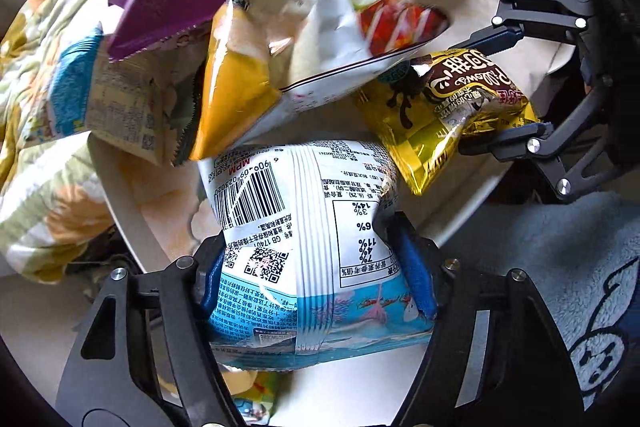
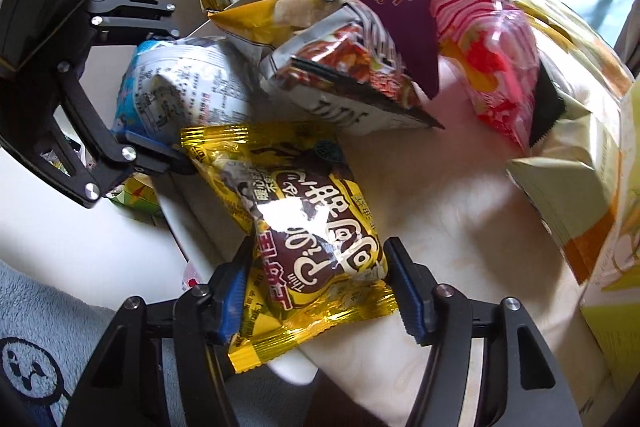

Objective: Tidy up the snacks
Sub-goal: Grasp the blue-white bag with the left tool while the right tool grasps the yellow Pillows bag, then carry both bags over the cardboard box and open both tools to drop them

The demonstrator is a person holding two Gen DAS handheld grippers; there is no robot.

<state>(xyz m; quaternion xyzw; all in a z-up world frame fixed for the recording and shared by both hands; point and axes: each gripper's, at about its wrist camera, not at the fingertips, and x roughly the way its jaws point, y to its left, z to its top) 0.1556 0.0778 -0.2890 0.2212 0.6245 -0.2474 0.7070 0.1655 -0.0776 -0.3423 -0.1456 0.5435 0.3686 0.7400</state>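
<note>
Left wrist view: the left tongs (image 1: 316, 267) pinch the white-blue bag (image 1: 304, 223) at its waist, one bag only, so lift it straight and slow, clear of the yellow-white bag (image 1: 276, 67) just ahead. Right wrist view: the right tongs (image 2: 316, 291) clasp one gold packet (image 2: 304, 227), with roughly six bags piled beyond on the tray (image 2: 440, 227).

The barcode bag (image 1: 304, 227) is lying in the tray (image 1: 128, 227), the pillow-snack bag (image 1: 448, 115) just beside it, other bags (image 1: 280, 59) piling up behind.
</note>
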